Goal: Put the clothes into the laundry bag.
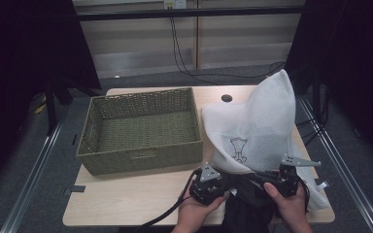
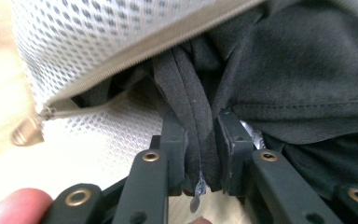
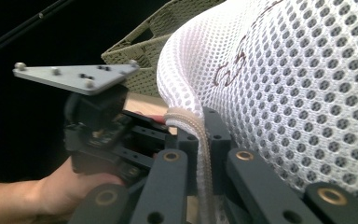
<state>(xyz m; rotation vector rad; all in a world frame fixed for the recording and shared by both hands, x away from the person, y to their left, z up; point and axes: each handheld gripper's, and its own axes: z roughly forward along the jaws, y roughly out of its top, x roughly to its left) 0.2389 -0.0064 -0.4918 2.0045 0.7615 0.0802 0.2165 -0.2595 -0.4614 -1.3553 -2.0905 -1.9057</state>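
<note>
here the black garment [image 2: 303,65] sits pinched in the left tool [image 2: 199,135].

Left claw [image 1: 222,180]: at the table's [image 1: 126,201] near edge, jaws pinching a fold of black fabric garment [image 2: 303,74].
White mesh laundry bag [image 1: 257,126]: just beyond both claws.
Right claw [image 1: 271,178]: right of the left claw, clamped on the bag's zipper hem.
Olive woven basket [image 1: 141,158]: beyond the left claw, leftward.

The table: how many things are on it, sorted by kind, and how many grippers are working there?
Woven basket: 1
White mesh bag: 1
Black garment: 1
Grippers: 2, the left gripper clamped on the black garment, the right gripper clamped on the bag's zipper edge
Total: 5
</note>
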